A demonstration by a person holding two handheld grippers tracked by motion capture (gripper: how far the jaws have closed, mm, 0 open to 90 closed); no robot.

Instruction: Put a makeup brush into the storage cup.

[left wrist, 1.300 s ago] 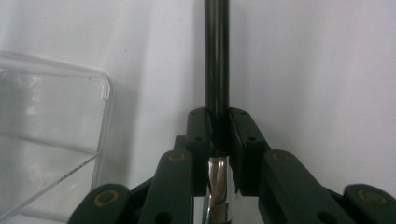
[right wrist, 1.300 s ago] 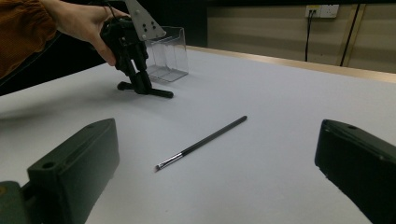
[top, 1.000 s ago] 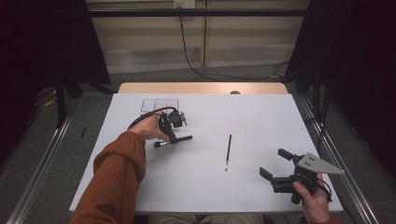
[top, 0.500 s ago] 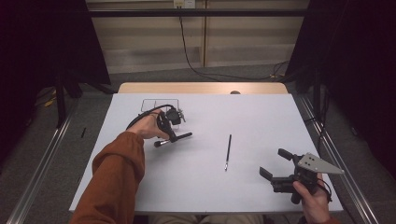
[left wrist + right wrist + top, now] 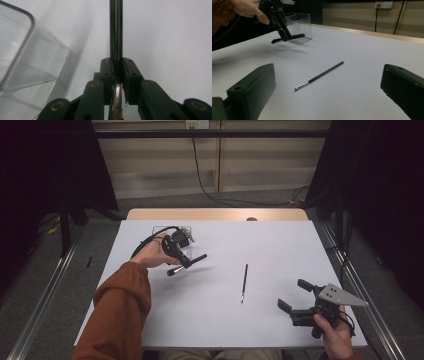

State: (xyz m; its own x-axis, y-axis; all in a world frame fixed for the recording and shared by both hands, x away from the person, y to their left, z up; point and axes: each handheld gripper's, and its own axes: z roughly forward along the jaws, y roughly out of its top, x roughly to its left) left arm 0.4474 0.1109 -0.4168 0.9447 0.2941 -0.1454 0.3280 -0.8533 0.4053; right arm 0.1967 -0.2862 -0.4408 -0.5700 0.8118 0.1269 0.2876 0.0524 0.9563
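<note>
My left gripper [image 5: 184, 261] is shut on a thick black brush [image 5: 198, 258] with a silver ferrule, held just above the white table [image 5: 270, 245] at the back left. In the left gripper view the jaws clamp the brush [image 5: 116, 30] where the handle meets the ferrule, beside a clear plastic box [image 5: 25, 57]. A thin black brush [image 5: 244, 282] lies loose mid-table, also seen between my right jaws as the thin brush [image 5: 322, 75]. My right gripper [image 5: 292, 293] hovers open at the front right, with nothing in it.
The clear box [image 5: 159, 230] stands near the table's back left edge, right behind my left hand; the right gripper view shows the box [image 5: 299, 25] behind the left gripper [image 5: 283, 32]. A sleeve [image 5: 120, 305] crosses the left front. A wooden strip [image 5: 215, 214] borders the far edge.
My left gripper has lifted slightly and turned, so the brush's handle end now points higher. The thin brush and my right gripper have stayed put.
</note>
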